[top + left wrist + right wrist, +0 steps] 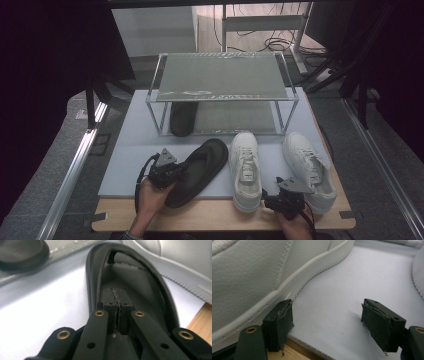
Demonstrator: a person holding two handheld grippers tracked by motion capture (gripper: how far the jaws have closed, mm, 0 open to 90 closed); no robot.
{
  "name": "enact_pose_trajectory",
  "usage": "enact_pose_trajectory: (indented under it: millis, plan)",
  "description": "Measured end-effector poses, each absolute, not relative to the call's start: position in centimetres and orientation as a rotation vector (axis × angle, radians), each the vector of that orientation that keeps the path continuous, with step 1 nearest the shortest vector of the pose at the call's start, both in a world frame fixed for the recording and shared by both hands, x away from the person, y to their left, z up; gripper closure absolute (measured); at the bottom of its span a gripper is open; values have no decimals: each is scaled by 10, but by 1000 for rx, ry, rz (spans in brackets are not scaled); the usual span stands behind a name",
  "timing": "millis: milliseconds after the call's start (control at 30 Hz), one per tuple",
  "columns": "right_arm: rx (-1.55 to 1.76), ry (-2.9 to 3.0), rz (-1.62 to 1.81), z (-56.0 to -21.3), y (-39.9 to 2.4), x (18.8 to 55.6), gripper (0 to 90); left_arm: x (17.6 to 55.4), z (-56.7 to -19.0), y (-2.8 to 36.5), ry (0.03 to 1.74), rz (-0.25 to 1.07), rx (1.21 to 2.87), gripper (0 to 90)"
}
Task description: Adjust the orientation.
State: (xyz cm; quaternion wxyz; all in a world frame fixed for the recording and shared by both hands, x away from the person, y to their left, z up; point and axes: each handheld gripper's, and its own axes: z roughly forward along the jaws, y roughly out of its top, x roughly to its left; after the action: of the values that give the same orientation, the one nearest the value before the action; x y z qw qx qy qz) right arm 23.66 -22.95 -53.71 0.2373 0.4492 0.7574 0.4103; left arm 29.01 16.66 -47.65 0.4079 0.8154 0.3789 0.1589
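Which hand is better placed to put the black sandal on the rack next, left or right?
Left. The left gripper is already shut on the black sandal at its heel end, in front of the rack. The right gripper sits open between the two white sneakers, holding nothing.

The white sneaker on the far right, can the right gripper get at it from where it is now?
Probably yes. The right gripper sits open between the two white sneakers, right beside that right sneaker's heel, with only bare grey mat between its jaws.
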Motion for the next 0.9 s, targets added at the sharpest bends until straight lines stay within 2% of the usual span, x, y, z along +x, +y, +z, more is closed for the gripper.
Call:
enact_pose_trajectory:
  millis: [133, 233, 400, 667, 900]
  plan:
    - [1231, 2076, 1125, -537, -229, 237, 250, 293, -470, 172, 967, 413, 2039, 819]
    - [1232, 2076, 1125, -537, -229, 237, 250, 298, -473, 175, 983, 409, 2037, 745]
    - [1231, 2075, 1125, -537, -229, 237, 250, 305, -482, 176, 1004, 385, 2036, 712]
    - [1231, 2076, 1124, -537, -229, 237, 250, 314, -491, 171, 1013, 358, 2054, 707]
    - [1231, 2076, 1125, -537, -229, 237, 250, 319, -494, 164, 1016, 349, 2076, 741]
